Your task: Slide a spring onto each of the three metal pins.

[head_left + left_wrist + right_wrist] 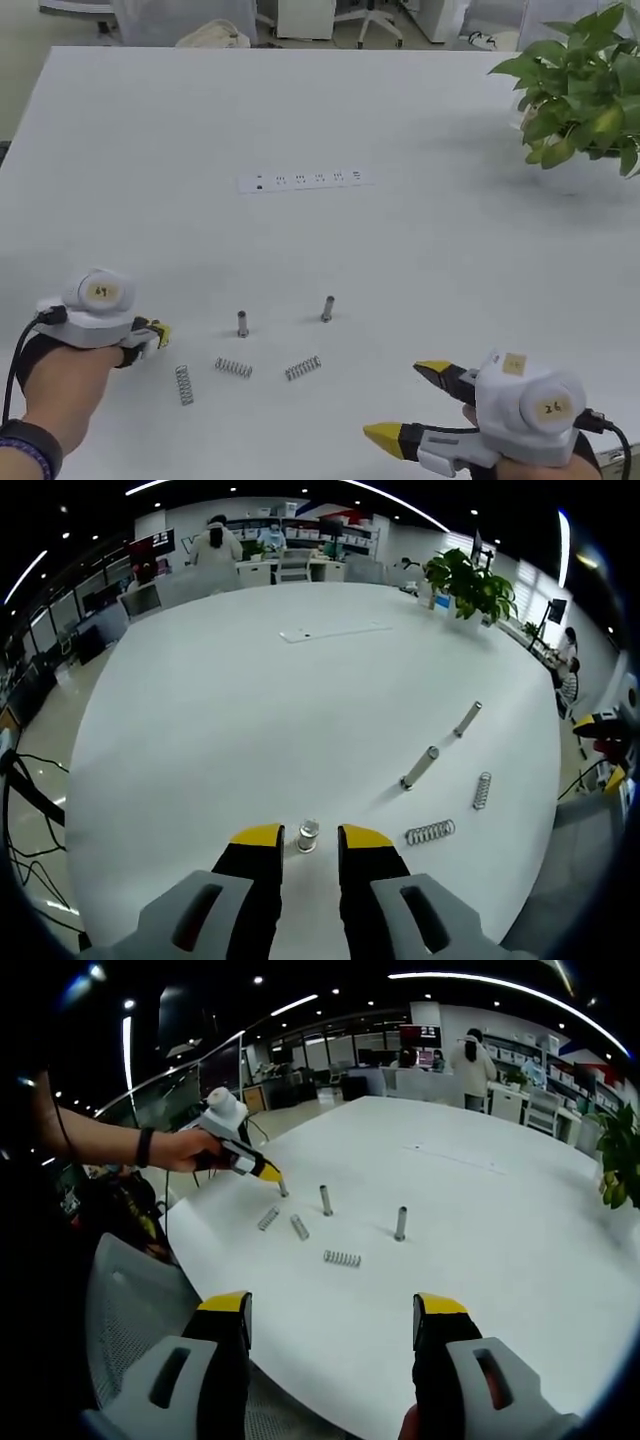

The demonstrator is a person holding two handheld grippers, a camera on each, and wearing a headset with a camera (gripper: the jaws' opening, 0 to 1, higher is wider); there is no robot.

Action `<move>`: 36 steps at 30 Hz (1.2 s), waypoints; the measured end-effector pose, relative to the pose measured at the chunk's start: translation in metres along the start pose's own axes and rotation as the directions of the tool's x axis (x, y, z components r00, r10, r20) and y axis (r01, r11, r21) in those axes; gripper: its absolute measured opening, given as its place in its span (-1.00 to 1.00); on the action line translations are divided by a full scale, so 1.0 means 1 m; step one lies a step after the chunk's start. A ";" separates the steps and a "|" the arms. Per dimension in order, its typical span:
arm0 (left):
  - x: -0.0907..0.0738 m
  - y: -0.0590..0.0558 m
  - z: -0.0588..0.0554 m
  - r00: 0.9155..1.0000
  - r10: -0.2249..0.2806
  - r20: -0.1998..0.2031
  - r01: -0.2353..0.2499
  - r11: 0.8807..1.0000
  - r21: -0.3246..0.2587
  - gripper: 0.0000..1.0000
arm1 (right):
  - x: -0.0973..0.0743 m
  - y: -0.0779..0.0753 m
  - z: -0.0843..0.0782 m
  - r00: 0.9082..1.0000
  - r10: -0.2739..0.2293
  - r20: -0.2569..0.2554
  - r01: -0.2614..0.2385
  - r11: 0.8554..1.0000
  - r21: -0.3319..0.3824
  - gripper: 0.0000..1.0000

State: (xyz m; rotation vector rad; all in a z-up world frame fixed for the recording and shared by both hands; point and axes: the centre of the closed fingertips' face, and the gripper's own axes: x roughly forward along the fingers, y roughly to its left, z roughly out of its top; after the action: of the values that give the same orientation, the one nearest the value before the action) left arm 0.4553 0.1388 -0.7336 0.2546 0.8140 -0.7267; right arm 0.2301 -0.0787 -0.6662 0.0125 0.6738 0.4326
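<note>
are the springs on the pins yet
No. All three springs lie flat on the table, apart from the upright pins.

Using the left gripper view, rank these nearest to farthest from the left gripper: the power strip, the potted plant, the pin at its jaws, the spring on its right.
1. Pin, standing just ahead of the left gripper, between its tips.
2. Spring, lying off to the right.
3. Power strip, mid-table, straight ahead.
4. Potted plant, at the far right edge.

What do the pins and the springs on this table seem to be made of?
Pins: likely steel, smooth and grey with a dull shine. Springs: probably thin steel wire, bare and silvery, wound in open coils.
</note>
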 end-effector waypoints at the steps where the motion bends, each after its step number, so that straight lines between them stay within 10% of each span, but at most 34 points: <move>1: -0.001 0.001 -0.001 1.000 0.005 0.000 -0.005 1.000 0.000 -0.68 | 0.000 0.000 0.001 1.000 0.000 0.001 0.000 1.000 -0.001 0.28; 13: -0.021 0.007 -0.010 1.000 0.020 0.011 -0.020 1.000 -0.012 -0.52 | 0.000 0.000 0.000 1.000 0.005 0.008 -0.004 1.000 -0.004 0.30; 36: -0.065 0.001 -0.064 0.998 0.057 0.014 -0.056 0.995 -0.082 -0.45 | -0.005 0.009 -0.011 1.000 0.016 0.012 -0.016 1.000 0.000 0.30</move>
State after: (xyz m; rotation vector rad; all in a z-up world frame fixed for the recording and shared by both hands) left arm 0.3894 0.2018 -0.7282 0.1968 0.8156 -0.6404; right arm 0.2165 -0.0740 -0.6705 0.0201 0.6626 0.4478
